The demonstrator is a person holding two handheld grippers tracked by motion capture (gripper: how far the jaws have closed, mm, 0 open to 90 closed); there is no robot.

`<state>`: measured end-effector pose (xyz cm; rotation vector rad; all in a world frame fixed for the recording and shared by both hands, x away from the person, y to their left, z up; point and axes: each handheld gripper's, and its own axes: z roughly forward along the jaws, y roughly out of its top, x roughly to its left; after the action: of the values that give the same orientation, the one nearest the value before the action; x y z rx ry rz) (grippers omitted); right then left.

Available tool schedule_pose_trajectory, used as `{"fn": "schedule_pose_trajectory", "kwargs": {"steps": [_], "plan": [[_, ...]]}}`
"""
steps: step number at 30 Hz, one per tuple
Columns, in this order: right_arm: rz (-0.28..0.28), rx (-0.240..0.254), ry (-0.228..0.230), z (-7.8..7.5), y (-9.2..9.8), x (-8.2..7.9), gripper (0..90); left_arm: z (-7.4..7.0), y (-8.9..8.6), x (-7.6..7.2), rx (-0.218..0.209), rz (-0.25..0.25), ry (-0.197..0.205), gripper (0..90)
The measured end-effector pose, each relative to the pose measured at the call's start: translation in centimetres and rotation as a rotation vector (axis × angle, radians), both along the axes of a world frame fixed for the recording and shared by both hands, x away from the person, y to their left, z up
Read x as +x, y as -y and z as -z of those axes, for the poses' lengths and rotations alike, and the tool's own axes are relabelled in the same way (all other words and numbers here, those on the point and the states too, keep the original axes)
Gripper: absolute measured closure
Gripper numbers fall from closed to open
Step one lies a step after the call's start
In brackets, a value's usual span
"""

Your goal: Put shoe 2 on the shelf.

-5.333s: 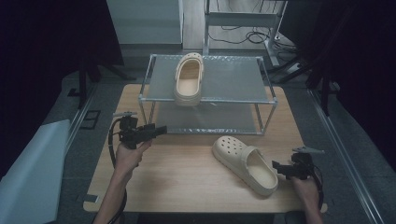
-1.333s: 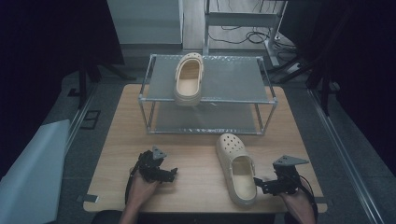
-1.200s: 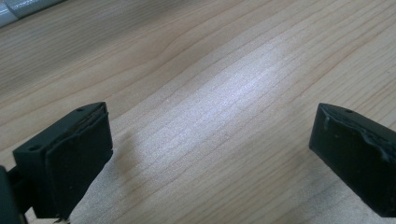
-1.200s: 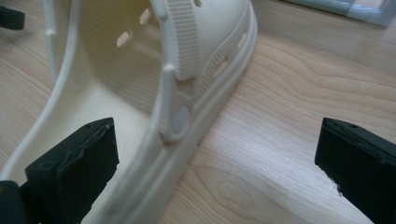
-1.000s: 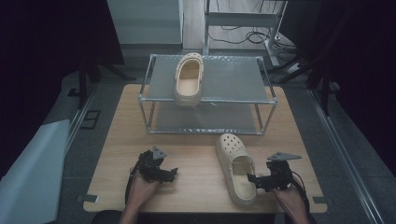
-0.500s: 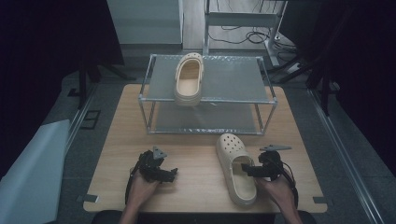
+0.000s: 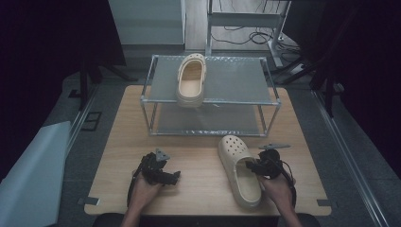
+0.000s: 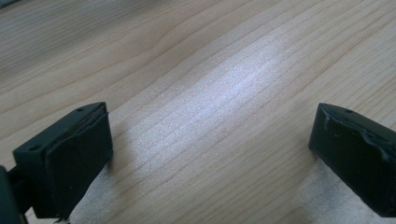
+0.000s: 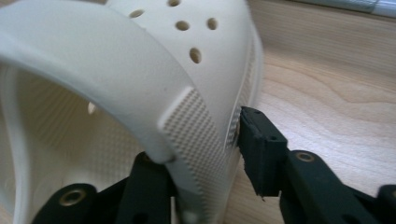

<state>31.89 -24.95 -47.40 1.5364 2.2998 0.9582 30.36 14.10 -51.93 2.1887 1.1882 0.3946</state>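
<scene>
One clog [image 7: 239, 172] lies on the worktop [image 7: 198, 161] near right; another clog [image 7: 191, 80] sits on the rack [image 7: 265, 101] behind.

Table [image 7: 198, 165]: pale wood, visible grain, matt with soft sheen. Clog [image 7: 239, 170]: cream moulded foam-like plastic, matt; smooth upper with punched holes, fine dimpled texture on side wall and footbed. Second clog [image 7: 191, 80]: same material. Rack [image 7: 265, 101]: bare metal tube frame, grey matt shelves. Right gripper [image 9: 205, 154] pads: black, matt, rubbery, rough edges.
</scene>
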Motion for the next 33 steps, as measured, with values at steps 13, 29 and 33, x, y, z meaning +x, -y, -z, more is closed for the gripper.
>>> {"fn": "schedule_pose_trajectory", "kwargs": {"steps": [13, 29, 33], "plan": [[0.082, 0.287, -0.11, 1.0, 4.7, 1.5, 79.5, 0.0, -0.1, 0.1, 0.001, -0.009, 0.004, 0.0], [0.068, 0.445, -0.146, -0.4, 5.8, 1.5, 79.5, -0.2, -0.3, 0.0, -0.008, -0.015, 0.014, 0.0], [0.056, 0.478, -0.15, -1.3, 5.8, 1.4, 79.5, -0.3, -0.3, 0.0, -0.01, -0.016, 0.012, 0.0]]}}
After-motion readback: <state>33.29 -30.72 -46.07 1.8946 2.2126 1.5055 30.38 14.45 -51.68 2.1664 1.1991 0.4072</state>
